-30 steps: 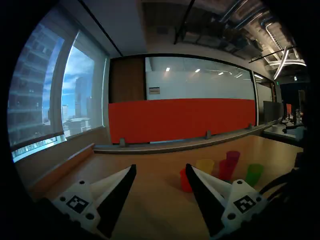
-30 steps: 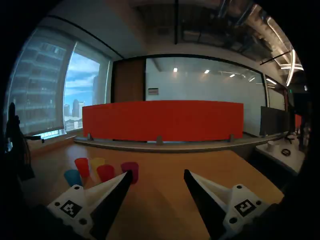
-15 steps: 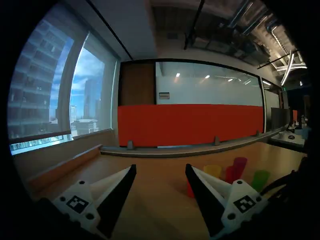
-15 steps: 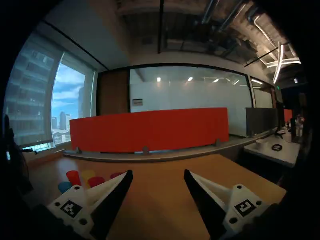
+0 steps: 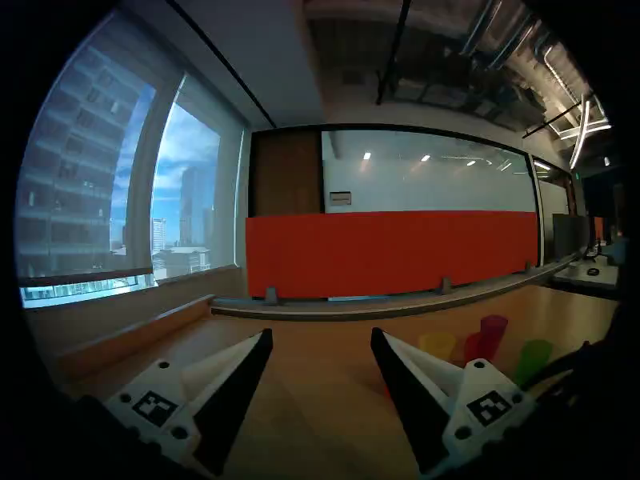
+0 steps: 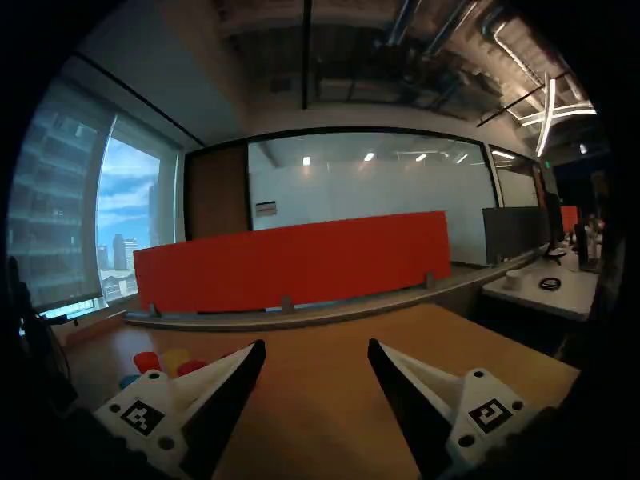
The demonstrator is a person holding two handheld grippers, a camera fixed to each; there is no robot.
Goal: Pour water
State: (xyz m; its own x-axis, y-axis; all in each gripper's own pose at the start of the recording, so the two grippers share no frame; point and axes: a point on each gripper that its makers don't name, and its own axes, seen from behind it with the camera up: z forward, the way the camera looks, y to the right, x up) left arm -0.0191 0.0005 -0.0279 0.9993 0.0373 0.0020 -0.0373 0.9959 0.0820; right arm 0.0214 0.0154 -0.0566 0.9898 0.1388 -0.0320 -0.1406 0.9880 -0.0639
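The left gripper (image 5: 321,334) was spread wide with nothing between its fingers, facing the red divider panel (image 5: 392,252) at the far edge of the wooden table (image 5: 320,392). In front of the panel's right end, a yellow cup (image 5: 438,344), a magenta cup (image 5: 493,334) and a green cup (image 5: 533,358) stood close together, the yellow one partly behind a finger. The right gripper (image 6: 316,346) was equally wide and empty. In the right gripper view, a red cup (image 6: 146,361) stood with others before the panel's left end, half hidden by a finger.
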